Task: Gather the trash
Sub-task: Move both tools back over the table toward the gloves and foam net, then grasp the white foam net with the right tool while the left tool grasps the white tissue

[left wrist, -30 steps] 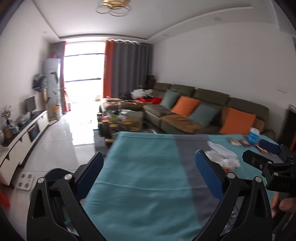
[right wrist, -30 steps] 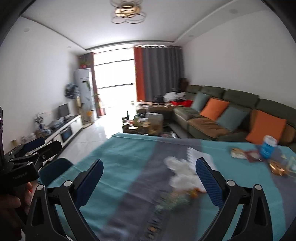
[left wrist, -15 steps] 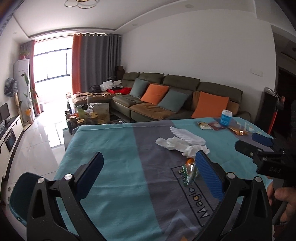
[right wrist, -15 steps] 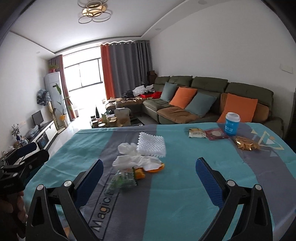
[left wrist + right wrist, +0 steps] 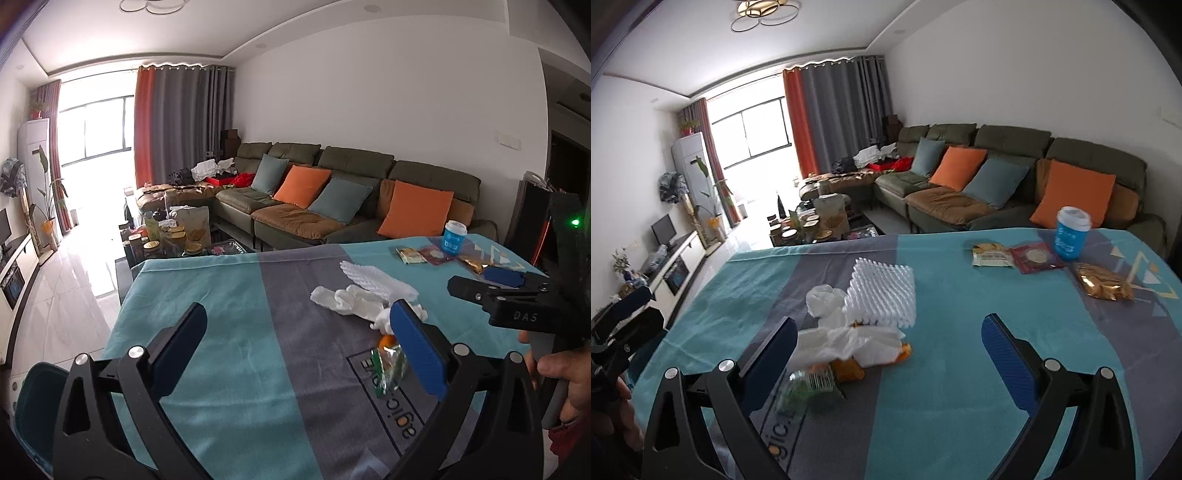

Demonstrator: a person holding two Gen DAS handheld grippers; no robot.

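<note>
Trash pile (image 5: 860, 332) on teal-grey tablecloth (image 5: 960, 369); sofa (image 5: 997, 184) behind.

sofa (image 5: 997, 173) | orange cushions (image 5: 1075, 192) | curtains (image 5: 184, 122) | TV (image 5: 664, 229)

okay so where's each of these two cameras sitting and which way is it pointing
Left wrist: on the left gripper, facing across the table toward the sofa; the right gripper and a hand show.
Right wrist: on the right gripper, facing likewise; the left gripper shows.
Shared: the white foam sheet and blue cup.
</note>
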